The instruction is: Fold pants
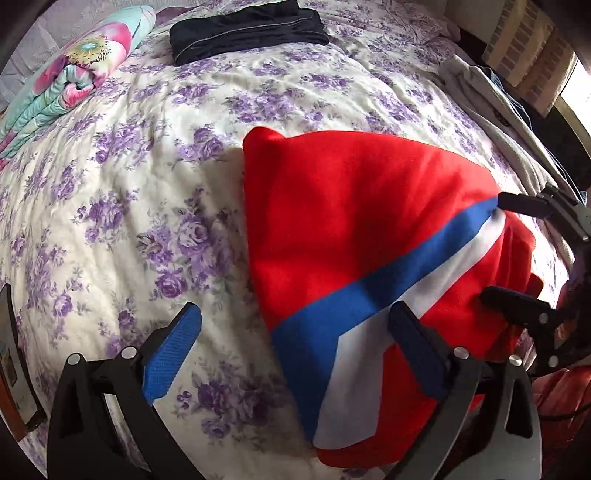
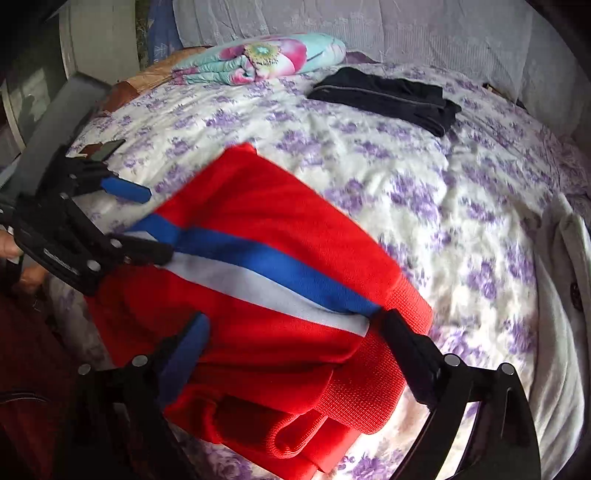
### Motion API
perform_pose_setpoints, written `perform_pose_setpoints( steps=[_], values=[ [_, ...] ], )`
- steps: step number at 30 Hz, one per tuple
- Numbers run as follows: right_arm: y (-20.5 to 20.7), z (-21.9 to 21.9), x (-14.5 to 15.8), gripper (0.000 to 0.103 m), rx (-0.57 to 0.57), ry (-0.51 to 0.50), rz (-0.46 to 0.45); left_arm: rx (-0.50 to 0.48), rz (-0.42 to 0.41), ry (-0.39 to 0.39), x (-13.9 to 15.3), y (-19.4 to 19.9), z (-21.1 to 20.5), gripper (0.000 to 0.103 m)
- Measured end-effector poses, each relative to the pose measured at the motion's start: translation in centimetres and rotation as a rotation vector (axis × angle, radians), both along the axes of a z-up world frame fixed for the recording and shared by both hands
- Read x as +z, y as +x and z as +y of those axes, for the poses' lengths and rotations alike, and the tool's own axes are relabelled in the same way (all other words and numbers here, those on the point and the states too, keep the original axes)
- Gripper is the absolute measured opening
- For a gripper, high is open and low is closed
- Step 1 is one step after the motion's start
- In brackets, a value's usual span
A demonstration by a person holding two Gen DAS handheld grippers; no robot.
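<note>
Red knit pants [image 1: 354,229], folded into a thick soft bundle, lie on the bed [image 1: 155,177] near its close edge. A blue and a white stripe run side by side across the top layer, and a ribbed cuff or waistband curls out at one end in the right wrist view. The bedspread is cream cotton, printed with purple roses and lightly creased.

The left gripper [image 1: 295,343] hangs with its jaws wide apart. One blue ridged pad [image 1: 170,354] is over bare sheet and the other finger is over the striped edge, clamping nothing. The right gripper [image 2: 295,347] also stands spread, its fingers either side of the bundle's end; neither pad presses the cloth.

Farther back, a folded dark garment [image 1: 247,31] lies flat beside a puffy floral quilt [image 1: 74,70], rolled. A pale grey cloth [image 1: 491,110] is bunched along the bed's edge.
</note>
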State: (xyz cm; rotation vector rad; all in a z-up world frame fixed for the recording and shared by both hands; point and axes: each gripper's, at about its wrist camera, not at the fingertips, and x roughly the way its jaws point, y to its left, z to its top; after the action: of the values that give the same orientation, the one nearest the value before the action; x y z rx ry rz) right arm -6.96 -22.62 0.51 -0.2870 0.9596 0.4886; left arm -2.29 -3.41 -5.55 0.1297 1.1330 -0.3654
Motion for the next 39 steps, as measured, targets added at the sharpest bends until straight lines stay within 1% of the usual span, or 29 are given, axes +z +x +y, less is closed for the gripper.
perform_pose_setpoints(
  steps=[1,4,8,10,11,12,13,14,16,17,18,21,23,28,30,32,36,38,39],
  values=[
    [-0.3,-0.1,0.0,0.098,-0.002,0.015,-0.026,0.006,0.0,-0.009,-0.1,-0.1,0.2,0.099],
    [0.0,0.4,0.8,0.097,-0.018,-0.012,-0.008,0.016,0.015,-0.026,-0.2,0.2,0.6,0.099],
    [-0.1,-0.6,3.6,0.098,-0.072,0.058,-0.092,0.018,0.016,-0.027,-0.2,0.3,0.5,0.099],
    [0.2,-1.2,4.0,0.098,-0.092,0.064,-0.101,0.018,0.018,-0.029,-0.2,0.3,0.6,0.099],
    [0.6,-1.3,3.5,0.098,-0.107,0.045,-0.081,0.019,0.019,-0.031,-0.3,0.4,0.6,0.099],
    [1.1,-1.4,2.4,0.098,-0.126,0.014,-0.038,0.021,0.02,-0.033,-0.3,0.5,0.6,0.099],
    [1.7,-1.6,0.7,0.099,-0.149,-0.023,0.039,0.022,0.021,-0.034,-0.3,0.5,0.6,0.099],
    [2.2,-2.0,-0.7,0.099,-0.172,-0.017,0.112,0.022,0.025,-0.034,-0.4,0.6,0.6,0.099],
    [2.3,-3.8,-1.5,0.099,-0.267,0.125,0.183,0.025,0.024,-0.033,-0.4,0.5,0.6,0.099],
    [2.4,-4.4,-1.7,0.099,-0.302,0.162,0.222,0.024,0.024,-0.032,-0.4,0.5,0.6,0.099],
    [2.4,-5.0,-1.8,0.099,-0.325,0.184,0.241,0.024,0.024,-0.031,-0.4,0.5,0.5,0.099],
    [1.9,-6.5,-1.0,0.099,-0.358,0.213,0.199,0.025,0.026,-0.032,-0.4,0.5,0.6,0.099],
    [2.1,-7.5,-0.8,0.099,-0.376,0.25,0.209,0.026,0.026,-0.033,-0.4,0.5,0.6,0.099],
    [3.0,-9.2,-1.1,0.099,-0.465,0.325,0.251,0.031,0.031,-0.041,-0.5,0.6,0.6,0.099],
    [2.9,-9.0,-0.6,0.099,-0.47,0.35,0.231,0.03,0.032,-0.042,-0.5,0.6,0.7,0.099],
    [2.9,-8.0,0.3,0.099,-0.431,0.347,0.195,0.034,0.037,-0.05,-0.6,0.7,0.8,0.099],
    [3.2,-4.9,2.5,0.099,-0.33,0.219,0.074,0.056,0.067,-0.109,-1.1,0.9,1.5,0.099],
    [3.9,-3.5,3.1,0.099,-0.288,0.158,0.033,0.065,0.083,-0.136,-1.2,1.0,1.8,0.099],
    [4.2,-2.8,3.2,0.099,-0.272,0.133,0.022,0.069,0.085,-0.134,-1.0,1.1,1.9,0.099]
  ],
)
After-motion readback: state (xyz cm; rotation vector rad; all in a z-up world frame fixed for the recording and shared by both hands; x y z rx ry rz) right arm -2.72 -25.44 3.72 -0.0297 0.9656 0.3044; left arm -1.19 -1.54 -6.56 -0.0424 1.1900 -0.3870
